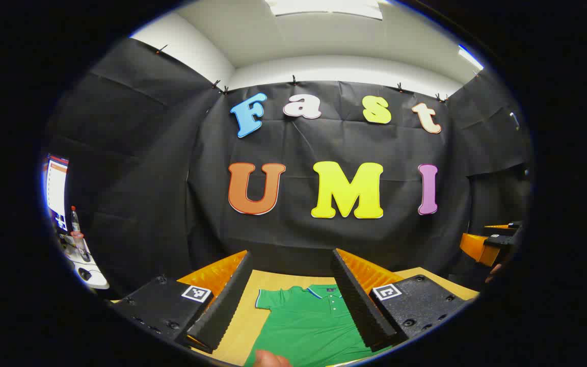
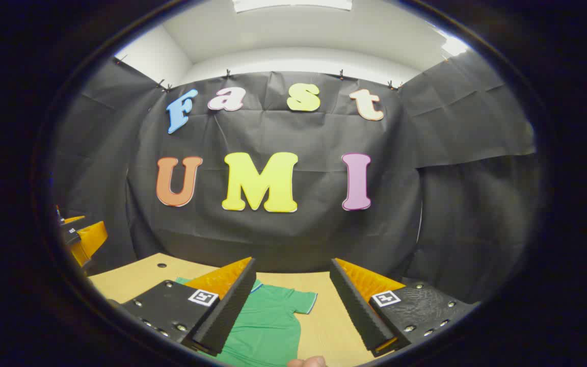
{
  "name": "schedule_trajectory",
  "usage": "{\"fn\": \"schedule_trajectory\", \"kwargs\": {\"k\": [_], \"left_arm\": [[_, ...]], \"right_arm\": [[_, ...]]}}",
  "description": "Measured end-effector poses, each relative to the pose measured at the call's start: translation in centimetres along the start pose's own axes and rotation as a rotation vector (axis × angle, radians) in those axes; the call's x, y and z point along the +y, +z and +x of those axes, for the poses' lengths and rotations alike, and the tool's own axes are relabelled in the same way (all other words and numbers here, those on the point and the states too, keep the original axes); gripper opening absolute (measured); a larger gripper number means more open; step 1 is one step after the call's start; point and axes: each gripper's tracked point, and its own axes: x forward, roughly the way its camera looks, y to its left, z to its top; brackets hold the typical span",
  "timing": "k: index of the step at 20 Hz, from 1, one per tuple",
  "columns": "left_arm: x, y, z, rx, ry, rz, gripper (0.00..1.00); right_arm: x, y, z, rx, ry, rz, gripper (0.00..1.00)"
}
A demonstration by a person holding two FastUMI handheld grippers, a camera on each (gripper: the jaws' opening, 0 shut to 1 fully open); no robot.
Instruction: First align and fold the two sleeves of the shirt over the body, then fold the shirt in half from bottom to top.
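The left tongs (image 1: pixel 292 300) are released, their ribbed fingers (image 1: pixel 222 306) spread wide above a green short-sleeved polo shirt (image 1: pixel 309 326) of soft knit. The right tongs (image 2: pixel 292 300) are likewise spread apart, gripping nothing. The shirt lies flat, collar toward the far wall, on a smooth pale wooden table (image 2: pixel 140 278); in the right gripper view one sleeve (image 2: pixel 301 300) shows between the fingers. Small square black-and-white markers (image 1: pixel 196 293) sit on the tong bodies. Creased black cloth (image 2: pixel 456 214) walls the booth beneath a white ceiling (image 1: pixel 324 35).
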Motion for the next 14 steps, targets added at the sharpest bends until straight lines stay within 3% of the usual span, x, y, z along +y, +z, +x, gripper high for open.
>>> {"fn": "schedule_trajectory", "kwargs": {"k": [3, 11, 14], "left_arm": [[-0.5, -0.1, 1.7, -0.021, -0.013, 0.002, 0.99], [-1.7, -3.7, 3.7, 0.059, -0.031, 0.033, 0.96], [-1.4, -4.0, 4.4, 0.061, -0.018, 0.045, 0.99]], "right_arm": [[0.1, -0.4, 1.2, -0.008, -0.002, -0.008, 0.94], [0.9, -3.2, 4.5, 0.068, 0.022, -0.031, 0.94], [1.2, -4.0, 6.1, 0.095, 0.046, -0.047, 0.94]]}}
